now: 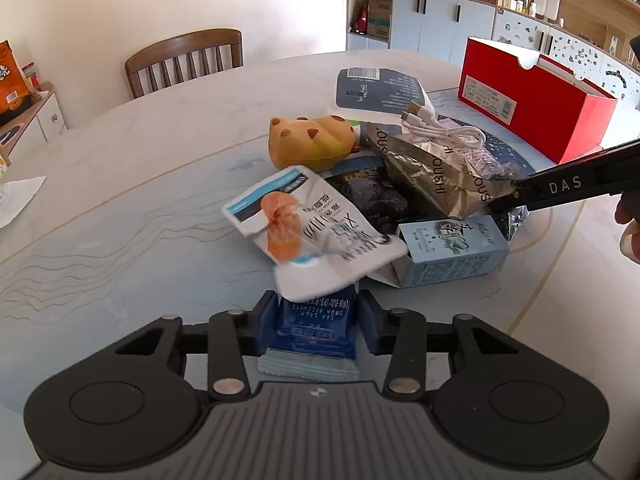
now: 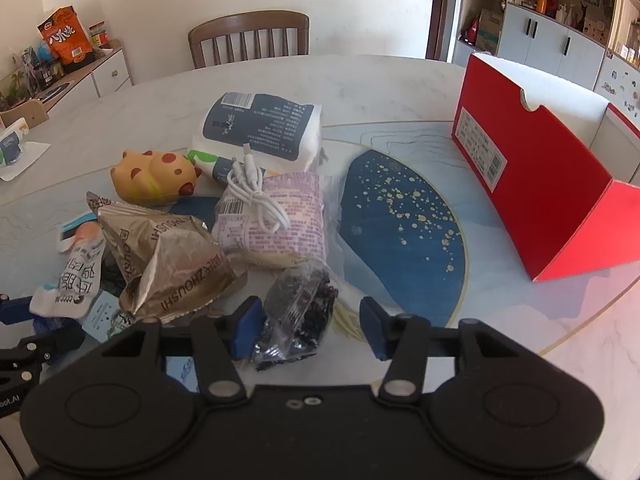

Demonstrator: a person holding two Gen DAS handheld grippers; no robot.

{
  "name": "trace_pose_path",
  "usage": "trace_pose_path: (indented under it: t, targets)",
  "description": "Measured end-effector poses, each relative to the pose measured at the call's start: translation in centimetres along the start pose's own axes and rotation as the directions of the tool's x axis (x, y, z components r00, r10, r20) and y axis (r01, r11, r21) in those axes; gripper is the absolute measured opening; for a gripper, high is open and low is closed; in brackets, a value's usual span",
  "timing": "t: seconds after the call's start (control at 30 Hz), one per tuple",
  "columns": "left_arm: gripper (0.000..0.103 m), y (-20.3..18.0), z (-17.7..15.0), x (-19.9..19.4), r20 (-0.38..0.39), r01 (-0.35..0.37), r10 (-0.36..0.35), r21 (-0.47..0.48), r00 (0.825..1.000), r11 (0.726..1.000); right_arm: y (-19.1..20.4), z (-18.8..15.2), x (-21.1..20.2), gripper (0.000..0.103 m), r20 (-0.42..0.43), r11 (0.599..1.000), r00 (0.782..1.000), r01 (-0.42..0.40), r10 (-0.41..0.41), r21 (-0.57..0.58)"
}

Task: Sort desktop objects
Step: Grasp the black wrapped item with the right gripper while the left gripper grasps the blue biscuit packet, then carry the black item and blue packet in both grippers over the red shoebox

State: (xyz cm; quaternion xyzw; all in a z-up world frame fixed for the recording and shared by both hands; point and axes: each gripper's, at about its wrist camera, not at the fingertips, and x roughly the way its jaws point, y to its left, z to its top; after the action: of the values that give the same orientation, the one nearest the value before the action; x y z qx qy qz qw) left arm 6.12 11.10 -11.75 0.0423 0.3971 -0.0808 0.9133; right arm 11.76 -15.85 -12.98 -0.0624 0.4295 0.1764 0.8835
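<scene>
My left gripper is shut on a blue soda biscuit packet, one blue pad against each side. A white snack packet with an orange picture lies over the biscuit packet's far end. My right gripper is shut on a clear bag of dark pieces at the near edge of the pile. In the left wrist view only one black finger of the right gripper shows, reaching in from the right. A bronze foil bag lies just left of the right gripper.
The pile on the table also holds a yellow spotted toy, a white cable on a purple-printed packet, a tissue pack and a light blue carton. An open red box stands right. A chair is behind.
</scene>
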Motion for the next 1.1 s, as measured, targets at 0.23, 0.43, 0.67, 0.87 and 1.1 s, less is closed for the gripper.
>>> trace_pose_path:
  t: [0.23, 0.43, 0.67, 0.87, 1.1]
  targets:
    - [0.036, -0.7, -0.3, -0.6, -0.027, 0.016, -0.016, -0.006, 1.000, 1.000, -0.4, -0.4, -0.6, 0.032, -0.011, 0.999, 0.999, -0.038, 0.038, 0.011]
    - [0.035, -1.4, -1.0, -1.6, -0.046, 0.019, -0.020, -0.033, 0.999, 0.999, -1.2, -1.4, -1.6, 0.028, -0.010, 0.998, 0.998, -0.059, 0.059, 0.013]
    - [0.035, -2.0, -2.2, -2.9, -0.052, 0.004, -0.008, -0.066, 0.999, 0.998, -2.1, -2.4, -3.2, 0.027, -0.003, 0.996, 0.996, -0.084, 0.084, 0.017]
    - [0.035, -3.4, -2.6, -4.2, -0.043, 0.012, -0.014, -0.046, 0.999, 0.999, -2.2, -3.3, -4.5, 0.026, 0.002, 0.997, 0.997, -0.075, 0.075, -0.032]
    - [0.035, -5.4, -2.0, -5.7, -0.029, 0.028, -0.029, -0.047, 0.999, 0.998, -3.2, -3.9, -5.9, 0.026, 0.010, 0.997, 0.997, -0.075, 0.075, -0.028]
